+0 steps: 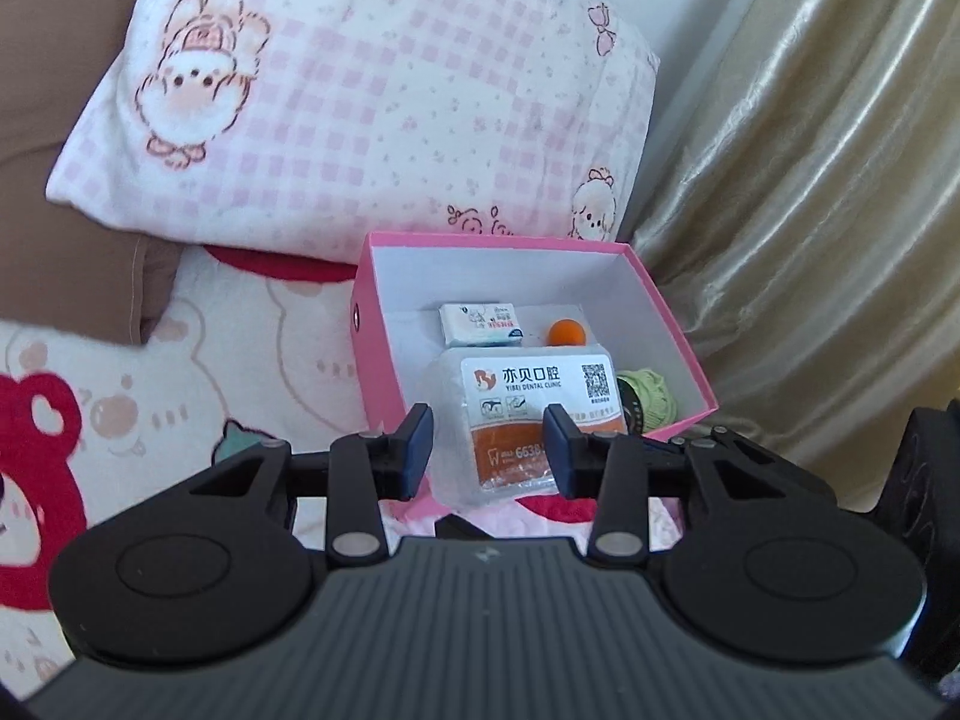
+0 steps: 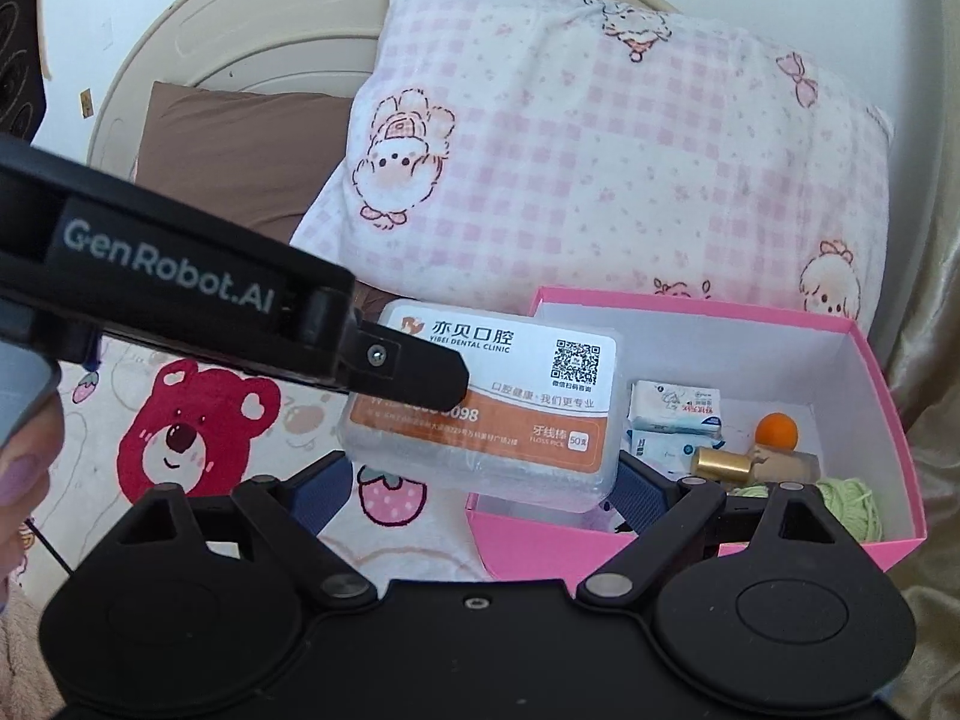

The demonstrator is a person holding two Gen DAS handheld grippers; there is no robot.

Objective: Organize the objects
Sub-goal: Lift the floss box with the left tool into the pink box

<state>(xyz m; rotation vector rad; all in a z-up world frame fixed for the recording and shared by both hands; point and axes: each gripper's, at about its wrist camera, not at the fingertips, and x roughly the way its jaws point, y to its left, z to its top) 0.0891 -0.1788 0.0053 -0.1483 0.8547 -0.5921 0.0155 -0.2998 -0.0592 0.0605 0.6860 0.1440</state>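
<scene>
A clear plastic floss-pick box [image 1: 516, 420] with a white and orange label is held above the near edge of an open pink box [image 1: 384, 372] on the bed. My left gripper [image 1: 489, 450] is shut on the floss-pick box, its blue pads against the box's two sides. The left gripper also shows in the right wrist view as a black arm [image 2: 414, 375] crossing the floss-pick box [image 2: 498, 420]. My right gripper [image 2: 480, 492] is wide open just below the floss-pick box. The pink box [image 2: 870, 420] holds tissue packs [image 2: 672, 414], an orange ball [image 2: 776, 430], a gold cylinder [image 2: 720, 465] and green yarn [image 2: 852, 504].
A pink checked pillow [image 1: 360, 102] lies behind the pink box. A brown pillow [image 2: 240, 144] lies to the left. A gold curtain [image 1: 828, 210] hangs on the right. The bed cover [image 2: 198, 438] has a red bear print.
</scene>
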